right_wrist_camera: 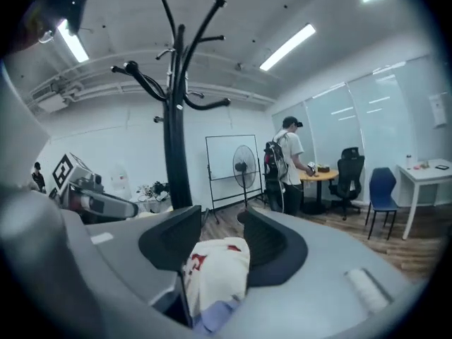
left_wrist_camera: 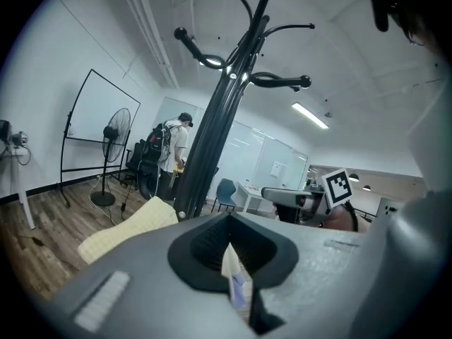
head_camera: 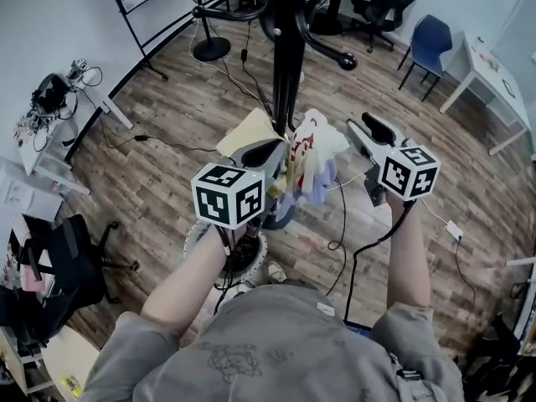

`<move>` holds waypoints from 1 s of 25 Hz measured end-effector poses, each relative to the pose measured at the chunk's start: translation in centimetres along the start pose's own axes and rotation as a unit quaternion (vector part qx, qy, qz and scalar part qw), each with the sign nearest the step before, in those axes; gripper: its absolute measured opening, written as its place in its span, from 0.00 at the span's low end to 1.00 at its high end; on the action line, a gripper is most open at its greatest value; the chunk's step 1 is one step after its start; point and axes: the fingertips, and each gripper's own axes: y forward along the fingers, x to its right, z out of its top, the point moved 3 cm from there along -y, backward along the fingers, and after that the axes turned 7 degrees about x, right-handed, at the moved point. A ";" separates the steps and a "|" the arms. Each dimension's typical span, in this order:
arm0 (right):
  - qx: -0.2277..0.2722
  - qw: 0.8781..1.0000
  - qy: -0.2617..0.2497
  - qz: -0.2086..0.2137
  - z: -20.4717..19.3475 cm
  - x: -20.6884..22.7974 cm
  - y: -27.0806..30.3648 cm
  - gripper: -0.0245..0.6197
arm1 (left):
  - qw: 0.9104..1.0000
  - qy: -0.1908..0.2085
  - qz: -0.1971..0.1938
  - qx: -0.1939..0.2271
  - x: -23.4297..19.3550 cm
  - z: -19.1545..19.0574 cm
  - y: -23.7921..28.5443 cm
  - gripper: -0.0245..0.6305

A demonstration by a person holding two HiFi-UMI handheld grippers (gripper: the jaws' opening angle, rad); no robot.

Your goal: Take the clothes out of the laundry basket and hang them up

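A white garment with red print and a lavender part [head_camera: 314, 162] hangs between my two grippers, close in front of the black coat rack pole [head_camera: 289, 57]. My left gripper [head_camera: 280, 153] is shut on a thin edge of it [left_wrist_camera: 235, 277]. My right gripper [head_camera: 356, 134] is shut on a thicker fold of the white cloth [right_wrist_camera: 215, 267]. The rack's curved hooks [left_wrist_camera: 279, 80] rise above both grippers, with more hooks [right_wrist_camera: 145, 80] in the right gripper view. A yellow waffle cloth [head_camera: 249, 131] sits just behind the left gripper by the pole. The round white laundry basket [head_camera: 201, 237] is below my left arm, mostly hidden.
Cables [head_camera: 347, 224] trail over the wooden floor around the rack. A standing fan [head_camera: 205, 23], a whiteboard stand [left_wrist_camera: 92, 129], a blue chair [head_camera: 427, 44] and a white table [head_camera: 486, 69] ring the space. A person with a backpack [right_wrist_camera: 286, 161] stands at a far desk.
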 end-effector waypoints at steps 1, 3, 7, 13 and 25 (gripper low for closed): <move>0.011 1.000 -0.008 0.009 0.9 -1.4 -0.3 0.37 | 1.000 0.007 0.000 0.005 0.1 0.4 -0.6 0.04; 0.030 0.999 -0.023 0.025 2.4 -4.0 -0.8 0.34 | 1.000 0.022 0.002 0.014 0.1 1.4 -1.9 0.04; 0.061 0.995 -0.039 0.062 4.7 -8.8 -1.4 0.29 | 0.998 0.049 0.017 0.030 -0.5 3.0 -4.8 0.04; 0.093 0.986 -0.054 0.128 6.9 -15.6 -1.9 0.21 | 0.992 0.104 0.058 0.039 -2.2 4.4 -10.2 0.04; 0.125 0.967 -0.018 0.220 7.2 -25.4 -0.8 0.09 | 0.980 0.089 0.162 0.075 -5.7 5.1 -22.4 0.04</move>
